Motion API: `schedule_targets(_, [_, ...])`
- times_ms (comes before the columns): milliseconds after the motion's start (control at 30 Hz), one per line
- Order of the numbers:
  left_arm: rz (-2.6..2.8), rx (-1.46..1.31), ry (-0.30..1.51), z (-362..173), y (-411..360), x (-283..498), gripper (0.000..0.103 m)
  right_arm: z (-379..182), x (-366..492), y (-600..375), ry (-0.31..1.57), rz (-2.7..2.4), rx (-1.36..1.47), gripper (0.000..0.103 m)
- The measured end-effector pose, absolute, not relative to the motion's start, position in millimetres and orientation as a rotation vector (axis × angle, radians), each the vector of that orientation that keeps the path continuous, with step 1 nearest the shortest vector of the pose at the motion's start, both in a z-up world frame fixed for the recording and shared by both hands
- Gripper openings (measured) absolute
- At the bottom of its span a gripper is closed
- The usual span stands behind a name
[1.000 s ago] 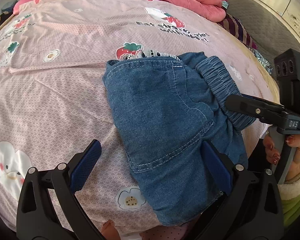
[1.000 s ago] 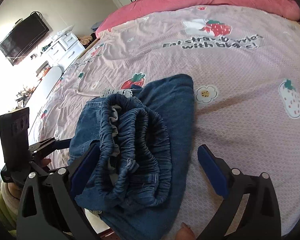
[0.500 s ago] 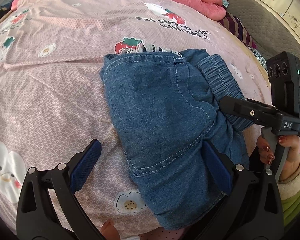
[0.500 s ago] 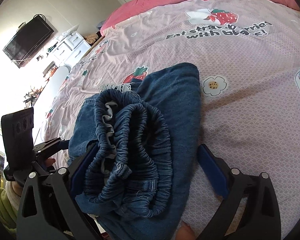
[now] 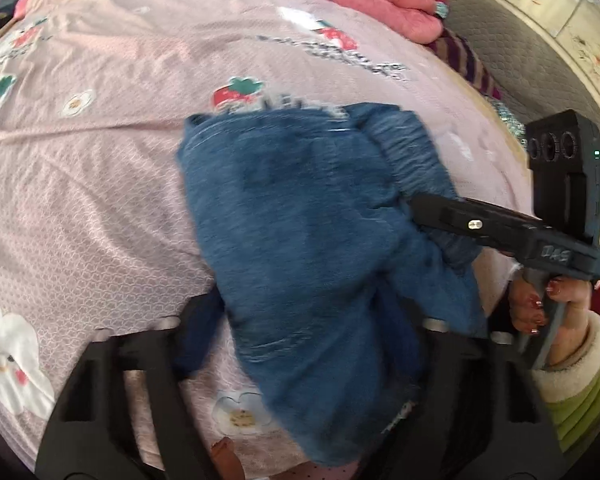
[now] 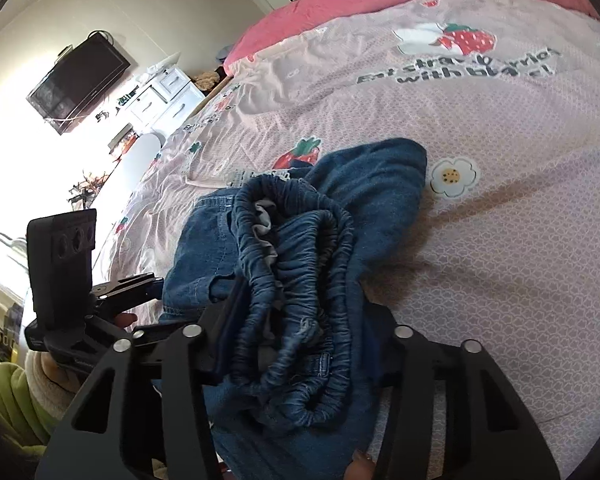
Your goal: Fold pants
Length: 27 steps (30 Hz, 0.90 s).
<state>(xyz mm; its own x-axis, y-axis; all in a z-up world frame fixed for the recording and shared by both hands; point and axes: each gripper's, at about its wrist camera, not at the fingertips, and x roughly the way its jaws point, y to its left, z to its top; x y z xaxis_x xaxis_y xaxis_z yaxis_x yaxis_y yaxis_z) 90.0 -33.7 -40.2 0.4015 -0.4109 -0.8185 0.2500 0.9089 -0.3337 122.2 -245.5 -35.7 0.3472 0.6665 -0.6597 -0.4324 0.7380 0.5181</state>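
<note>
Denim pants (image 5: 312, 248) lie folded in a bundle on the pink strawberry-print bedspread (image 5: 100, 168), near the bed's front edge. Left claw (image 5: 300, 336) has just been closing, its jaws pinching the near end of the bundle. Right claw (image 6: 300, 344) has likewise been closing and squeezes the gathered elastic waistband (image 6: 296, 280) between its fingers.
</note>
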Motion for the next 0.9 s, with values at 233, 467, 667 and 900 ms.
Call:
schedule_targets(233, [-0.415,-0.178,1.033,-26,-28,89,0.033,-14,110,-231,0.886,0.718,0.172,0.041])
schedule_targets(467, [-0.367,-0.108,0.908,9,-22,90,0.027,16,113,-216,0.779,0.737,0.125,0.04])
schedule_targets(667, [-0.331,-0.09,0.843,31,-7,104,0.027,33,140,-202,0.723,0.747,0.135,0.04])
schedule_targets(900, [-0.292,-0.085,0.827,31,6,135,0.027,35,183,-186,0.726,0.728,0.149,0.04])
